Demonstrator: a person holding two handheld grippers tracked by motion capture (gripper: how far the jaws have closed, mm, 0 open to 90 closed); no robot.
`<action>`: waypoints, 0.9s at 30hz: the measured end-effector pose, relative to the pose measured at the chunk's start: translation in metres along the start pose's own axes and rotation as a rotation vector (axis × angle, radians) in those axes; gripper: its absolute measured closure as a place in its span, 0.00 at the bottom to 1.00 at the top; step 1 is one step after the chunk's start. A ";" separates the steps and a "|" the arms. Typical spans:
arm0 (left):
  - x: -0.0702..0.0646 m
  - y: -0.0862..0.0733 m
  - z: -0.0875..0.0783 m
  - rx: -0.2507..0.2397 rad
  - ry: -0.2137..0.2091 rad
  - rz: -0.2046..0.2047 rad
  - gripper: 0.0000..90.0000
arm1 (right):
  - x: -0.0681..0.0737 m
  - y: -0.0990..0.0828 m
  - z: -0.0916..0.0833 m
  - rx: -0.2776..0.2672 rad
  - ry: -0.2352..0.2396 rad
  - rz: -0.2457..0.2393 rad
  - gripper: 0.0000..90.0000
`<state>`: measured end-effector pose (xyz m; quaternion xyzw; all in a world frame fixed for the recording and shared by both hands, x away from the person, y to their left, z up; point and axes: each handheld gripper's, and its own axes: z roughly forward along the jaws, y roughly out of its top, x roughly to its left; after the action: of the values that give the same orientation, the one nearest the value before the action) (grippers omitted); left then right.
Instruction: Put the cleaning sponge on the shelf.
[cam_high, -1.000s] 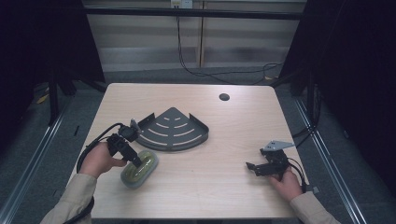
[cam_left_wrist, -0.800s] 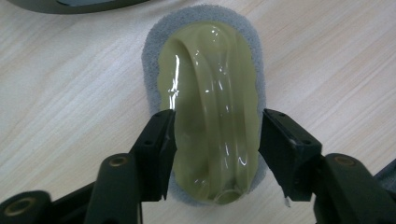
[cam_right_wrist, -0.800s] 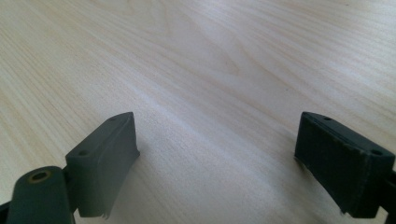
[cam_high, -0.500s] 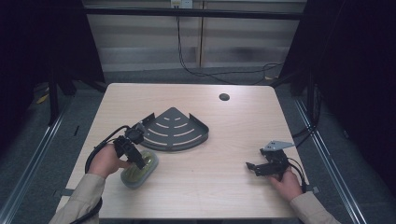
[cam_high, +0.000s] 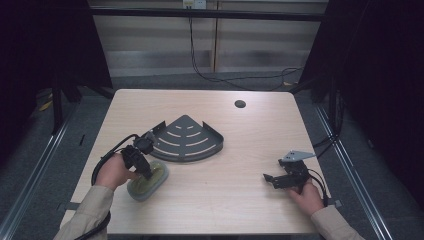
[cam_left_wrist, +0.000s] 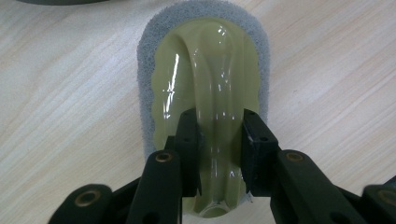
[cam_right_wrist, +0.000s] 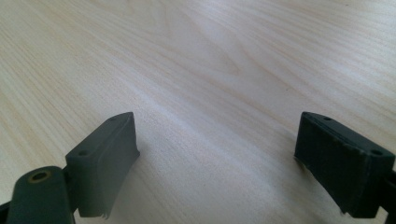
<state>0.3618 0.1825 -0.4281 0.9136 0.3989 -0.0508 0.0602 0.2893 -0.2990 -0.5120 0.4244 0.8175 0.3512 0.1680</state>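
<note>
The left gripper (cam_left_wrist: 218, 135) has just been closing and now has its jaws clamped on the raised yellow handle of a scrub sponge (cam_left_wrist: 205, 88), one pad on each side of the ridge. The sponge is lying flat on the table (cam_high: 240, 150), near the front left, just in front of the dark corner rack (cam_high: 187, 140). From the high view you mostly get the left hand (cam_high: 114, 171) and gripper (cam_high: 144, 169) on top of the sponge (cam_high: 150, 182), so the grip itself is hard to make out there; the left gripper view shows it clearly, plus the grey scouring pad under the glossy yellow top. The bottom end of the handle is cut off behind the jaws.

No brand or writing that I can read anywhere.

The right gripper (cam_right_wrist: 217, 163) sits well apart at the front right, jaws spread wide with nothing but bare wood between them. In the high view it (cam_high: 272, 179) is small and its jaws are hard to judge. There's also a little dark round hole (cam_high: 240, 104) near the table's far edge.
</note>
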 end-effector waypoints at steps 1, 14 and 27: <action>0.000 0.000 -0.001 -0.001 0.002 0.000 0.80 | 0.000 0.000 0.000 0.000 0.000 0.000 0.14; 0.001 -0.001 -0.015 -0.002 0.016 0.004 0.80 | 0.000 0.000 0.000 0.000 0.000 0.000 0.14; 0.003 0.000 -0.032 -0.005 0.022 0.007 0.80 | 0.000 0.000 0.000 0.000 0.000 0.000 0.14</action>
<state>0.3654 0.1894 -0.3970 0.9153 0.3965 -0.0395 0.0583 0.2893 -0.2990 -0.5120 0.4244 0.8176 0.3512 0.1678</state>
